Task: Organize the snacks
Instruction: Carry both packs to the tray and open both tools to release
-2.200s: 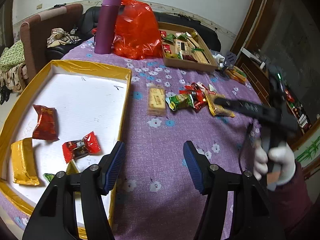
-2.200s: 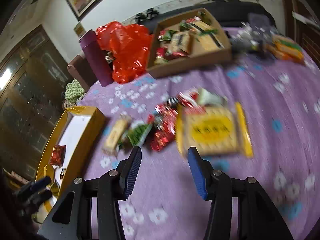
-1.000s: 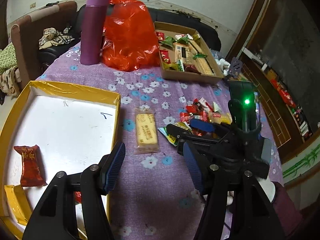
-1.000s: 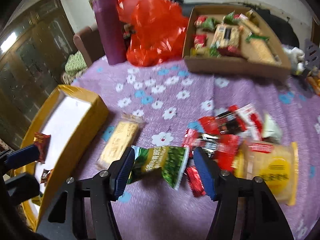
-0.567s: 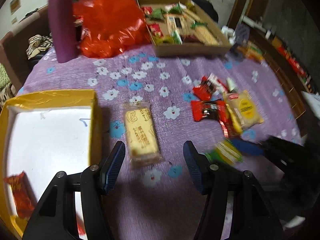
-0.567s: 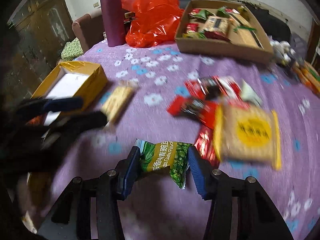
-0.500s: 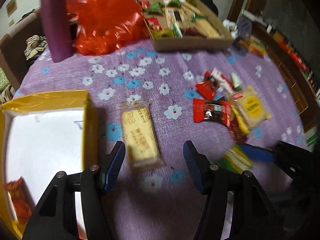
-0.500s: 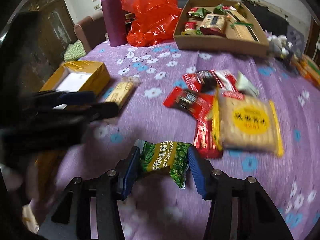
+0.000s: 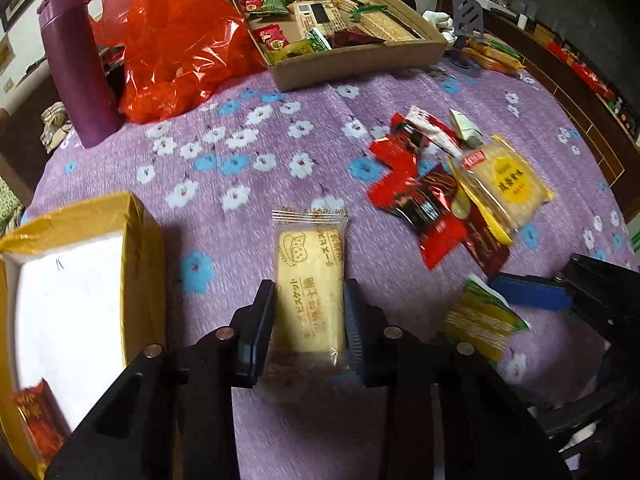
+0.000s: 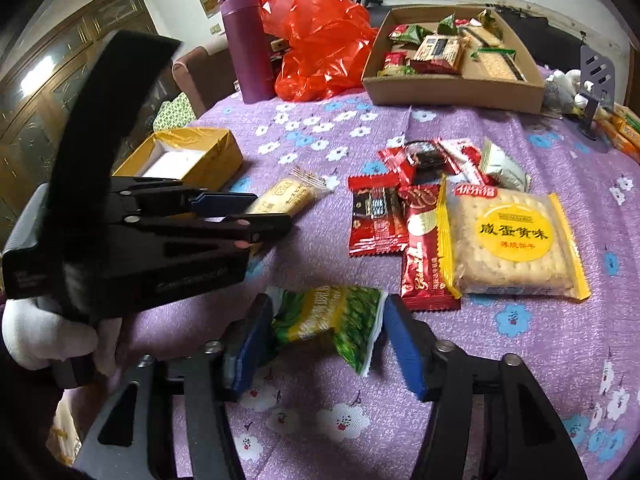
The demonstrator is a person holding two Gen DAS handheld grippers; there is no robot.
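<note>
My left gripper (image 9: 310,312) is shut on a pale cheese biscuit packet (image 9: 310,280) lying on the purple flowered cloth; it also shows in the right wrist view (image 10: 286,196). My right gripper (image 10: 326,332) holds a green and yellow snack packet (image 10: 332,318) between its pads; the packet looks blurred. That packet shows in the left wrist view (image 9: 480,320) too. A yellow box with a white inside (image 9: 140,240) sits at left with a red candy (image 9: 34,428) in it. A pile of red wrappers (image 10: 380,216) and a yellow cracker pack (image 10: 512,236) lie mid-table.
A cardboard tray (image 9: 360,62) of snacks stands at the back. A red plastic bag (image 9: 172,40) and a purple flask (image 9: 78,68) stand at the back left. More packets (image 10: 620,128) and a dark stand (image 10: 596,80) are at the far right edge.
My left gripper moved forward over the cheese biscuit packet and closed on it. My right gripper lifted the green packet from the pile and pulled back with it.
</note>
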